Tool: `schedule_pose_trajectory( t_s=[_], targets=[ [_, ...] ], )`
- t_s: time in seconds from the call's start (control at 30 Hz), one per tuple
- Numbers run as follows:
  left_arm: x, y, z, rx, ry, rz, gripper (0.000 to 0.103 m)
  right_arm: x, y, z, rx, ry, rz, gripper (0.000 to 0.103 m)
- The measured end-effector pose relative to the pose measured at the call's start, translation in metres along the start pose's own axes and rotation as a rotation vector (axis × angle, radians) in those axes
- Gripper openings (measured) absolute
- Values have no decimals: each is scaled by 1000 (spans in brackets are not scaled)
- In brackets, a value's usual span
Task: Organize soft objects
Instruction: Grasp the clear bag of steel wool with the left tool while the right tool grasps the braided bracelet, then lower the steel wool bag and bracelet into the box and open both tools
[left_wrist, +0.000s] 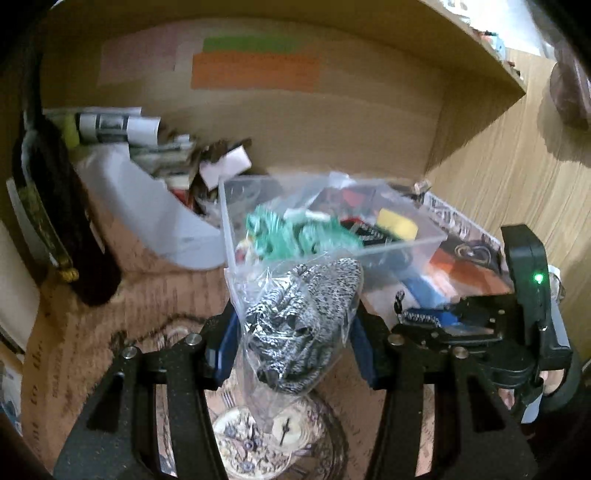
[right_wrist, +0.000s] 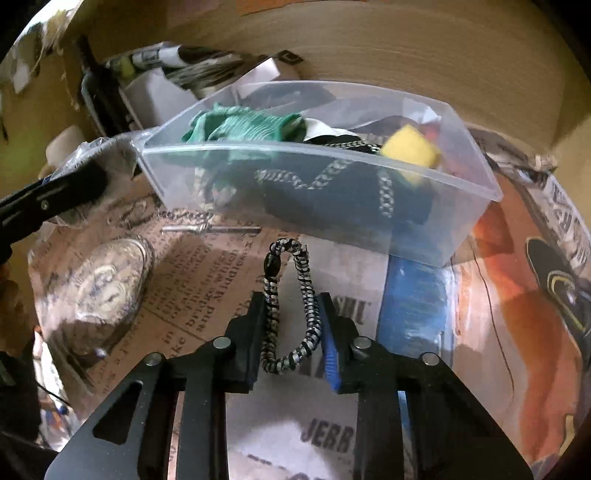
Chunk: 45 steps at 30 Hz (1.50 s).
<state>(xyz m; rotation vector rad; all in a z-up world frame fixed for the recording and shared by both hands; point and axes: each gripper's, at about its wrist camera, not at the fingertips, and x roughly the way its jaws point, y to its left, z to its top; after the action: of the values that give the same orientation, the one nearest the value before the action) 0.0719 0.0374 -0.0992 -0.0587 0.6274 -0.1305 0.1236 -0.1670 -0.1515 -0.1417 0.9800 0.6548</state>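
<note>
Item one: your left gripper is clamping a clear plastic bag holding black-and-white knitted fabric; its jaws are standing about half open, filled by the bag, with the blue pads pressing on both sides; the bag is hanging above a patterned table covering printed with a pocket watch.

Item two: your right gripper is pinching a black-and-white braided cord with a black bead on it; its jaws are standing narrow, closed on the loop; the cord is arching up in front of the fingertips and lying just in front of the bin's near wall.

Item three: a clear plastic bin is sitting on the covering just beyond both grippers, against a brown cardboard wall; inside it are lying a green striped cloth, a yellow sponge, a dark fabric piece with braided cord across it, and something red you cannot make out.

Item four: behind and left of the bin, a white container is holding papers and clutter; a dark bottle is leaning at the far left.
</note>
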Motion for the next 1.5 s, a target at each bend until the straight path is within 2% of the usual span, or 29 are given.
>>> schedule_pose_trajectory(
  t_s=[0.23,0.47,0.73,0.9,1.33,1.4,1.5],
  targets=[
    [-1,-5,28,12,-55,3,53,-38,-3,8,1,-116,-10,25],
    [4,-6,57,2,-96,21,53,-84,-4,38,-13,-281,-20,27],
    [31,3,89,-30,-83,33,53,-86,-11,78,-13,-364,-40,28],
    [57,7,101,-47,-43,43,53,-62,-17,99,-14,-342,-59,28],
    [134,4,104,-21,110,77,53,19,-37,117,16,-155,-84,28],
    [143,3,104,-15,129,80,53,27,-39,116,18,-132,-81,32],
    [152,3,101,-13,157,83,53,34,-39,114,16,-108,-84,45]
  ],
)
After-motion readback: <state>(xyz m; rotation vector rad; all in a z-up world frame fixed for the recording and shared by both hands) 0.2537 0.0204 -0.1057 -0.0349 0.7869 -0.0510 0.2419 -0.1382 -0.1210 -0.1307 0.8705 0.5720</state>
